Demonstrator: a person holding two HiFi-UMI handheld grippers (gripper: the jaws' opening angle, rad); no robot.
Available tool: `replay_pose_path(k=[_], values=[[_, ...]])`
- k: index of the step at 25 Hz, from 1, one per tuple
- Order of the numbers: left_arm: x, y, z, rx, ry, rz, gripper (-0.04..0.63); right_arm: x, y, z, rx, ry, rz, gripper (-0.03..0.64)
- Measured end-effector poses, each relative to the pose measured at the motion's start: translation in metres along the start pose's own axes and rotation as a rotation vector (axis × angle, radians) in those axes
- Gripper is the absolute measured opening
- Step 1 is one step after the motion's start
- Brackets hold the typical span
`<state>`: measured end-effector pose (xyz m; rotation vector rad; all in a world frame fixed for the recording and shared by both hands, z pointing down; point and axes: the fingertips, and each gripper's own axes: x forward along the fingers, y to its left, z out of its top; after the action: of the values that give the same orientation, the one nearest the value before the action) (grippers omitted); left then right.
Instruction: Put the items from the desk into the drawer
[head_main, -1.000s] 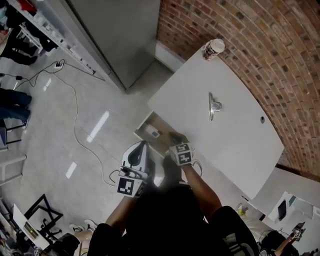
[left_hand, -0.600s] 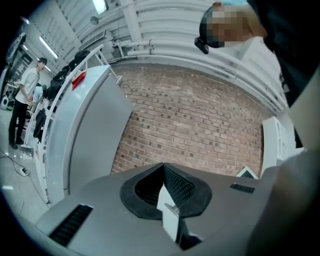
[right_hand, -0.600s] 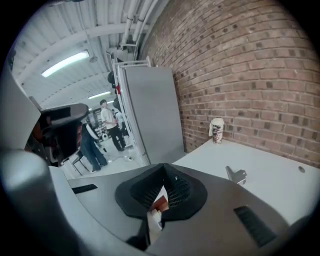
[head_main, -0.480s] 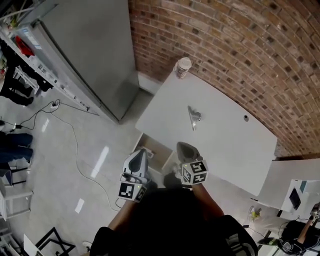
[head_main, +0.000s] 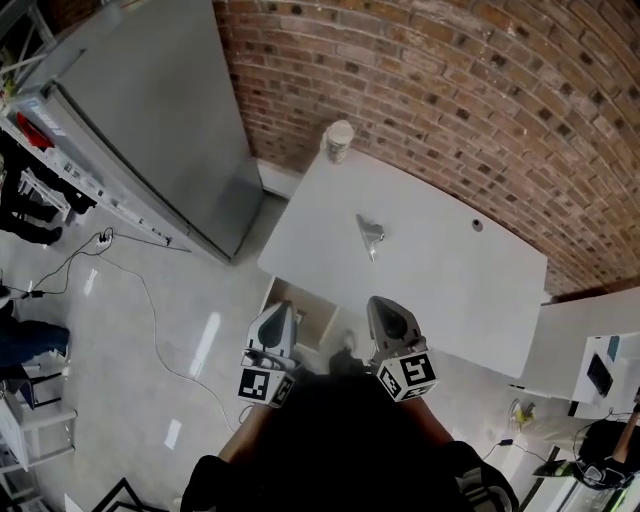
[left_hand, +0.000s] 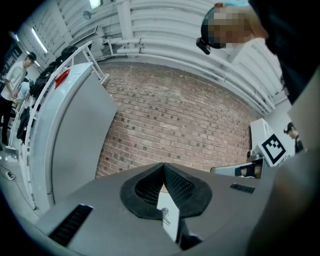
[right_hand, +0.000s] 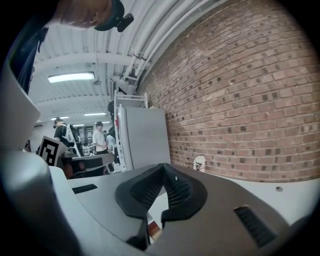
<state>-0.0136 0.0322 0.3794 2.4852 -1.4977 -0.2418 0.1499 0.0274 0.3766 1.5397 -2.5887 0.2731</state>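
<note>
I am holding both tools level in front of me, short of the near edge of the white desk. The left gripper is keeping its jaws pressed together with nothing between them, and the right gripper is doing the same: closed and empty.

Two items are sitting on the desk. A paper cup is standing upright at the far corner, close to the brick wall. A small metal clip is lying near the middle of the desktop, well apart from the cup. Neither gripper is touching either of them.

The drawer is standing open under the desk's near-left edge, showing between the two grippers in the head view. Its inside is looking brownish, and there may be something small lying in it, but the view is too coarse for me to say. A tall grey cabinet is standing to the left of the desk.
</note>
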Motion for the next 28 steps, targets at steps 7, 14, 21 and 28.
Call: replay_pose_path(k=[7,14,21,28], values=[[0.013,-0.019,0.001,-0.009,-0.014,-0.056,0.005,-0.009,-0.015,-0.011,0.007,0.012,-0.058,0.083],[0.028,-0.031,0.006,-0.028,-0.051,-0.093,0.005,-0.008,-0.039,-0.026,0.015,0.044,-0.114,0.137],[0.048,-0.040,-0.001,0.001,-0.015,-0.117,0.005,0.012,-0.081,-0.058,0.040,0.104,-0.159,0.137],[0.069,-0.043,-0.013,0.028,0.041,-0.103,0.005,0.042,-0.127,-0.095,0.075,0.172,-0.178,0.137]])
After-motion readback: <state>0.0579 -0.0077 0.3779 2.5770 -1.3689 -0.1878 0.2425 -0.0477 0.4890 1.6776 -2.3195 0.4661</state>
